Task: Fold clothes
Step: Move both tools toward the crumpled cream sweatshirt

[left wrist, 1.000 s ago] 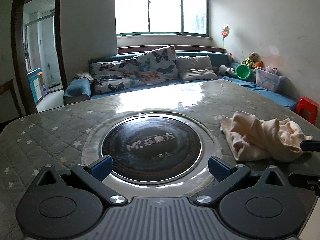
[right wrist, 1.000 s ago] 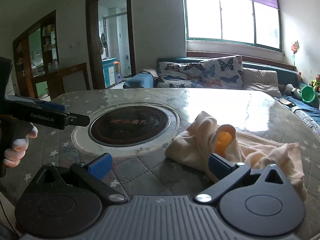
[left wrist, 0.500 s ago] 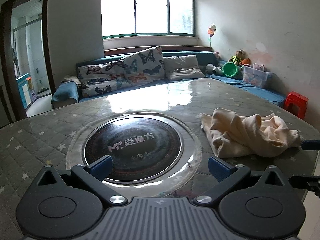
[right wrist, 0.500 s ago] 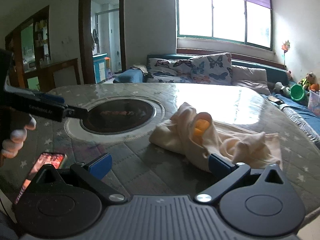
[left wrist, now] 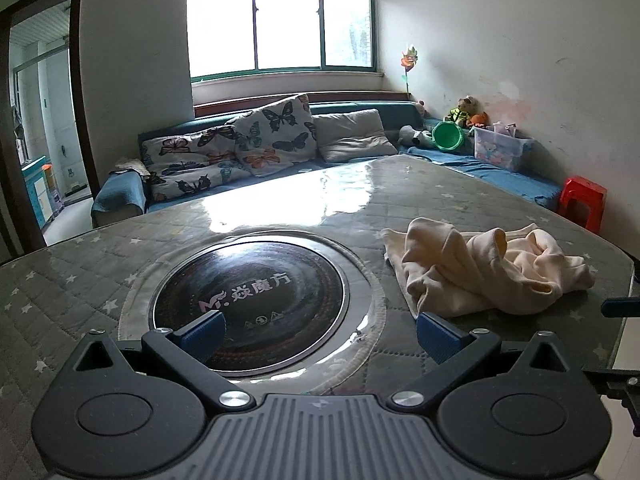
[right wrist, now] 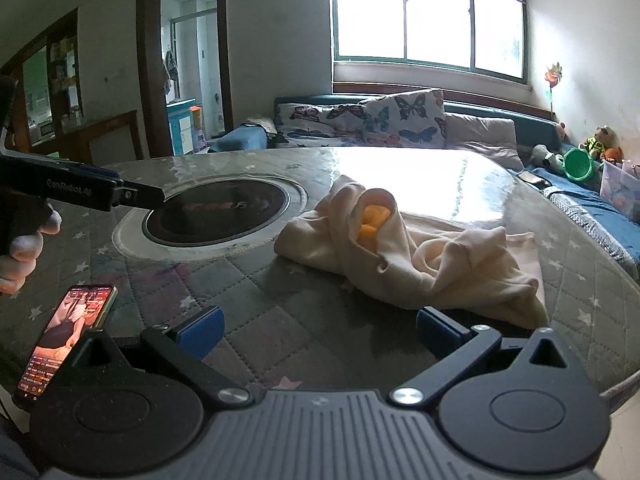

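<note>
Cream garment (right wrist: 416, 252) lies in a crumpled heap on the quilted table (left wrist: 60, 264), just to the right of the round black hotplate (left wrist: 248, 292) set into its middle, with an orange lining showing inside one rolled opening. Nothing is folded yet, so you are at the very start. Your left gripper (left wrist: 320, 330) hangs over the near edge of the hotplate with its jaws spread wide and nothing between them; your right gripper (right wrist: 320, 330) sits low just short of the cloth's near hem, likewise released and empty. Both stand apart from the fabric, probably because you are choosing corners before you commit. The heap hides its edges, so I judge you must first spread it flat. Mind the phone (right wrist: 68, 336) lying at the table edge by your left hand (right wrist: 24, 248).
</note>
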`<state>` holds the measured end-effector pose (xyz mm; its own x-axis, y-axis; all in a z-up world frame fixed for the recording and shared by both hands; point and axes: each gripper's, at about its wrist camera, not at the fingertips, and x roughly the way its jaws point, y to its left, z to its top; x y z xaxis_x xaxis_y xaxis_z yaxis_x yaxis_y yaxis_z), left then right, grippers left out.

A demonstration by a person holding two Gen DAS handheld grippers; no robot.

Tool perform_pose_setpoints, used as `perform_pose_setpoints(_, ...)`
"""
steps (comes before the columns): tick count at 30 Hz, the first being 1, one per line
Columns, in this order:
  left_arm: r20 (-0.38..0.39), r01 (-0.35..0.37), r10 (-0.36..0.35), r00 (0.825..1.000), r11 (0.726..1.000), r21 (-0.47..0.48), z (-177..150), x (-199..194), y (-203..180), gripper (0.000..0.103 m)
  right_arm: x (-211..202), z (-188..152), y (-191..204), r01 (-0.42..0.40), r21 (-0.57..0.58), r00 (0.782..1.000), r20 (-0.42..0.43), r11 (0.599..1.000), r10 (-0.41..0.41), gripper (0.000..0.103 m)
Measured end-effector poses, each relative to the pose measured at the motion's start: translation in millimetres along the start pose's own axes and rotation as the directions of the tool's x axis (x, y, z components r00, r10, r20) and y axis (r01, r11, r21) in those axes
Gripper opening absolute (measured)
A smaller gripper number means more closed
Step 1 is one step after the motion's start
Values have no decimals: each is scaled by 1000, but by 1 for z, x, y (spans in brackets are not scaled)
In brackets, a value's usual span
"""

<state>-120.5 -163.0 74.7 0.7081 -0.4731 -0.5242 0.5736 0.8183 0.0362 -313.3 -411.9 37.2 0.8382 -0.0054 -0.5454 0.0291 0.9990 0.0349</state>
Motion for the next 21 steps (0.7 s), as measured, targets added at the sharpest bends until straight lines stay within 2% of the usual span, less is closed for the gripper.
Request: perform_pose_setpoints(21,1,13,-13,1000,1000,4,5,6,-9,103,4,-4,-2,-2,26,1000,-10,1000,2,103)
